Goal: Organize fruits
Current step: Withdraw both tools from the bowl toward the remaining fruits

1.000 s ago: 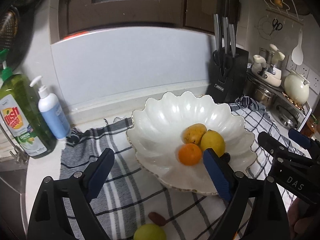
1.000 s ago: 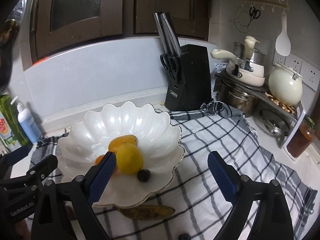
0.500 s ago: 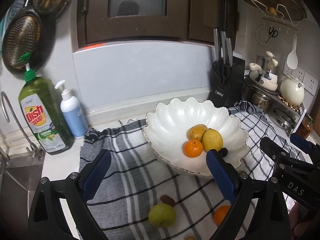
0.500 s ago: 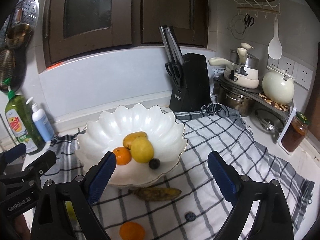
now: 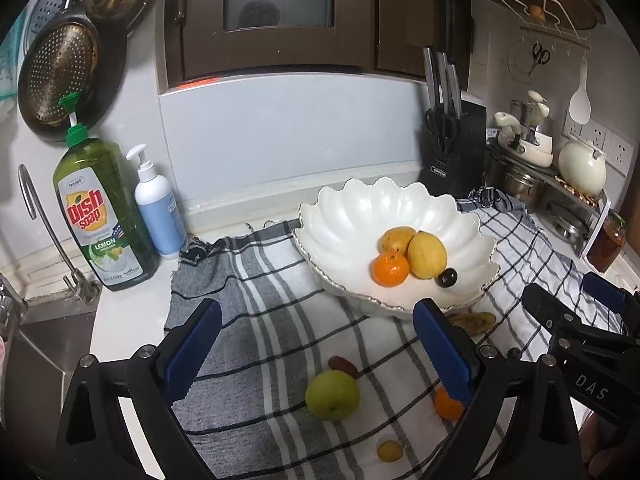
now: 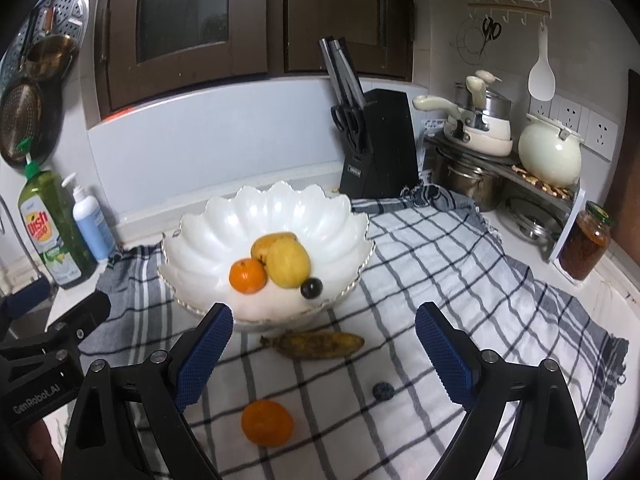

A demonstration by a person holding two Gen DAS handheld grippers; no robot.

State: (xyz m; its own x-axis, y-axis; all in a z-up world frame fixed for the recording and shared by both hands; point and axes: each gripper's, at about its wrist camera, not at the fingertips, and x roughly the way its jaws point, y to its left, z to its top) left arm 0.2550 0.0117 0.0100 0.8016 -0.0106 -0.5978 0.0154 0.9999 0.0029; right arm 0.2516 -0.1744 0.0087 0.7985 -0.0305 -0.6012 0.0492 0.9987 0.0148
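my left gripper [image 5: 316,342] and right gripper [image 6: 324,344] both apart, empty; bowl [image 6: 224,224] far, collecting fruit; near orange [image 6: 267,422] loose on cloth [image 6: 460,264].

Both views are dim and a little grainy, lit softly from above. The white bowl [image 6: 264,216] shines with mild glare. Fisheye distortion bends the edges, corners are black, and shadows stay soft.

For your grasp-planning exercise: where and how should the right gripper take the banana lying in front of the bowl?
Grip the banana across its thick middle, coming from above. It lies flat on the cloth, lengthwise across the view, just clear of the bowl, so the open right gripper should turn until its fingers straddle the narrow width.
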